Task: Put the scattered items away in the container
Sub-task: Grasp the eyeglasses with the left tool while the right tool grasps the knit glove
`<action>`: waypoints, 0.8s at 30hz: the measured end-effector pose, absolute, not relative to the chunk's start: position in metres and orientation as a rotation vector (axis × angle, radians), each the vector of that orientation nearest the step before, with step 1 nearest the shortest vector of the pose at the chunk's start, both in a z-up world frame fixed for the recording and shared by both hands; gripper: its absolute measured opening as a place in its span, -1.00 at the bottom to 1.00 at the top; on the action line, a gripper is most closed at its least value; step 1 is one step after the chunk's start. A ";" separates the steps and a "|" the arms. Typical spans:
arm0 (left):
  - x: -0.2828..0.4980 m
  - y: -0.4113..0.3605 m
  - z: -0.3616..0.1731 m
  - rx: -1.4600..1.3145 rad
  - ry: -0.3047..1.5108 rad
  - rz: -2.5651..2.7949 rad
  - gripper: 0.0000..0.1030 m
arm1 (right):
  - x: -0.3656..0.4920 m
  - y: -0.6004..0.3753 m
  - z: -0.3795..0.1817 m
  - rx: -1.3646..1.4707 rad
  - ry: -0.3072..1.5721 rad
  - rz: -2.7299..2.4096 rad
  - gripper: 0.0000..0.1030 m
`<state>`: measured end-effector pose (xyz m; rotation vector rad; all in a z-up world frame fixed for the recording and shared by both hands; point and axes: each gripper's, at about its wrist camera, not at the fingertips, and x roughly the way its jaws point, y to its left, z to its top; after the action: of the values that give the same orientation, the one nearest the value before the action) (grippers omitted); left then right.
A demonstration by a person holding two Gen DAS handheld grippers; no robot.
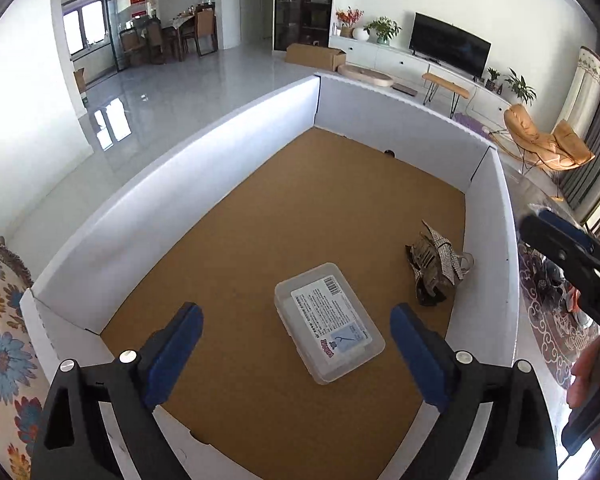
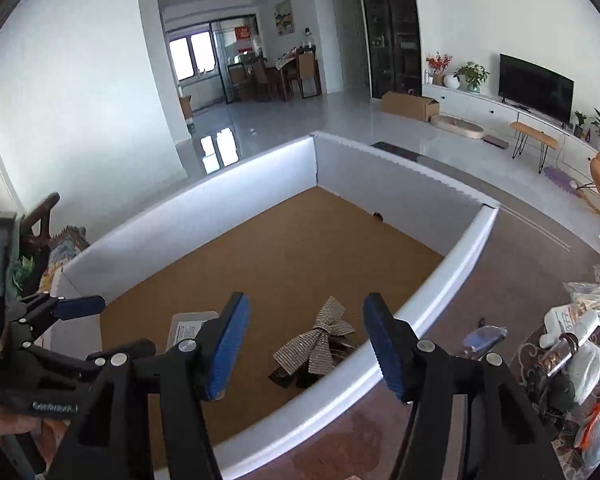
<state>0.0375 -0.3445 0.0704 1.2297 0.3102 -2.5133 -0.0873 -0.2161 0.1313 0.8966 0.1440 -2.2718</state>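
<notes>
Bow (image 2: 320, 340) between open right claw (image 2: 306, 340) tips, seemingly untouched

White-walled container (image 1: 204, 168) w/ brown floor, clear plastic box (image 1: 328, 322) lying flat, checked bow (image 1: 440, 268) beside it

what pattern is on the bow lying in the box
A fine black-and-white houndstooth-like check on the bow, clearest in the right wrist view.

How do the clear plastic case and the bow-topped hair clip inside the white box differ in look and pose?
The plastic case is a translucent, rigid rectangle lying flat with a printed label facing up; the hair clip is dark, irregular and topped by a patterned fabric bow. The plastic case sits nearer the middle of the floor, the hair clip close to the white box's right wall. Both rest loose on the brown floor, neither gripped.
</notes>
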 end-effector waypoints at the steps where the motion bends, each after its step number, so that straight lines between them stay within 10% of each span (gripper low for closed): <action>1: 0.044 -0.338 0.075 1.194 0.347 -2.539 0.85 | -0.080 -0.196 0.133 0.884 0.119 -2.296 0.18; 14: 0.030 -0.110 0.033 1.498 0.264 -2.959 0.86 | 0.004 0.104 0.037 1.158 0.402 -2.731 0.18; 24: -0.073 -0.071 0.036 1.425 -0.178 -2.934 0.86 | 0.016 0.173 0.037 1.337 0.090 -2.729 0.22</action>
<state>-0.0735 -0.0710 0.0361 1.4251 -0.1776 -2.9335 0.0164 0.1730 0.0375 1.3369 0.0896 -2.7285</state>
